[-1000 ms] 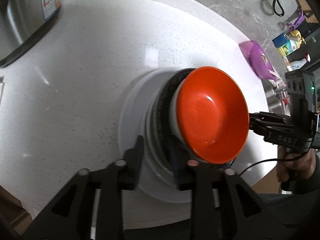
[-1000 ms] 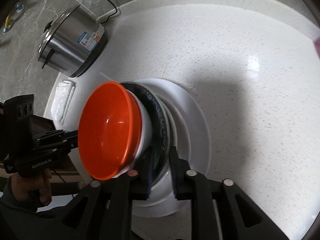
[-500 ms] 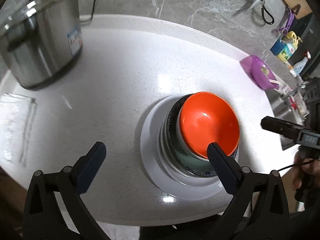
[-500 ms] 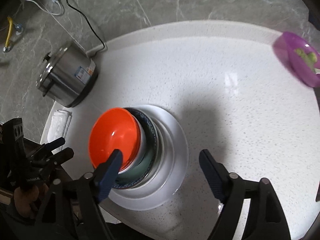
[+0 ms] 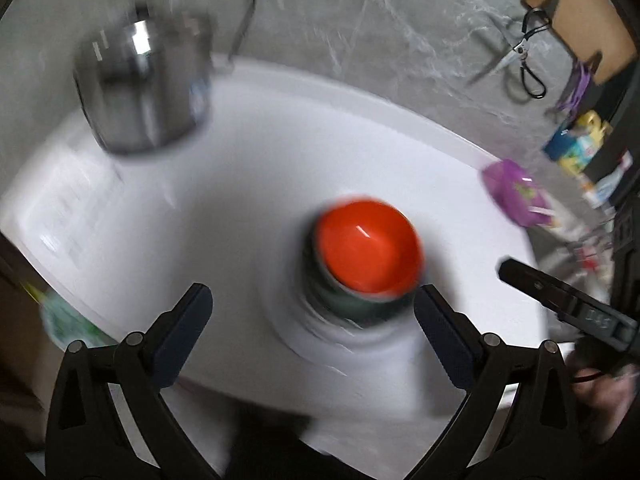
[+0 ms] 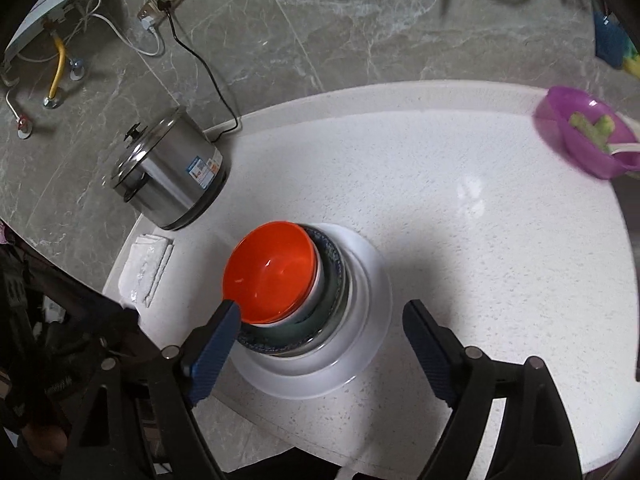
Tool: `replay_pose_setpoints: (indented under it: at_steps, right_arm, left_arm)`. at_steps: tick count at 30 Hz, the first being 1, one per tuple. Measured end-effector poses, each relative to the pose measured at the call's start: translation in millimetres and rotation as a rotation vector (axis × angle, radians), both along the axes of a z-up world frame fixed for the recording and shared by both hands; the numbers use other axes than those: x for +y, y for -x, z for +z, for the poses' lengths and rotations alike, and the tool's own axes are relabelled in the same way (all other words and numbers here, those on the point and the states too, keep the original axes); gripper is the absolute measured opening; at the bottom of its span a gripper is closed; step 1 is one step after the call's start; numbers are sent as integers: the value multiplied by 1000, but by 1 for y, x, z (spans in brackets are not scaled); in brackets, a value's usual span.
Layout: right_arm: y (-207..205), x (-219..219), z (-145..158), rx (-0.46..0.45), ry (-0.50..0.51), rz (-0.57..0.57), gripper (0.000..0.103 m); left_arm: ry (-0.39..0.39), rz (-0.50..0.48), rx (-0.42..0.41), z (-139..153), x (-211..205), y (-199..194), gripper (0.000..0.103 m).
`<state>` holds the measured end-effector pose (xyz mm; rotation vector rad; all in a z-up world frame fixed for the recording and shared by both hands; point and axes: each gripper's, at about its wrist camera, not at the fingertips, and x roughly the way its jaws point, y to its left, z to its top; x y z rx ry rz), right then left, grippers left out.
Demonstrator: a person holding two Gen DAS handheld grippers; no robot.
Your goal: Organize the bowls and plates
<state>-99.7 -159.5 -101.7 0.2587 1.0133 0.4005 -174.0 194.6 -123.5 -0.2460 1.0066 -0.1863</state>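
Orange bowl (image 6: 272, 270) topping a stack on a white plate (image 6: 360, 364), white counter (image 6: 480, 260); left gripper (image 5: 312, 308) wide open, empty; right gripper (image 6: 320, 324) opening, holding nothing

orange bowl (image 6: 269, 272) | nested upright atop dark bowl (image 6: 332, 280) | white plates (image 6: 360, 344) beneath | white counter (image 6: 480, 264)
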Motion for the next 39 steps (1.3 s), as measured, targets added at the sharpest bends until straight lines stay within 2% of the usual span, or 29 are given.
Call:
replay_pose_setpoints:
  at_steps: [1,3,7,9,13,23,39]
  right_arm:
    - [3,-1,3,-9,8,-13,86]
    - [9,0,10,-24,43,-60,86]
    - [18,2,14,-34,105,-139,86]
    - [20,4,14,-21,108,-182,86]
    - [25,12,17,-21,133,-209,86]
    - [36,22,26,-17,182,-287,86]
    - [33,31,28,2,228,-298,86]
  left_arm:
    - [34,4,37,-4,0,0,100]
    - [30,2,45,-6,-2,-1,100]
    - [-105,-74,14,-2,-17,-8,100]
    - [-138,-106,19,2,-19,-15,100]
    - [-188,-104,17,4,-13,-29,100]
    - [-211,-178,-12,20,-13,-40,100]
    - [-223,-166,-28,31,-14,-42,100]
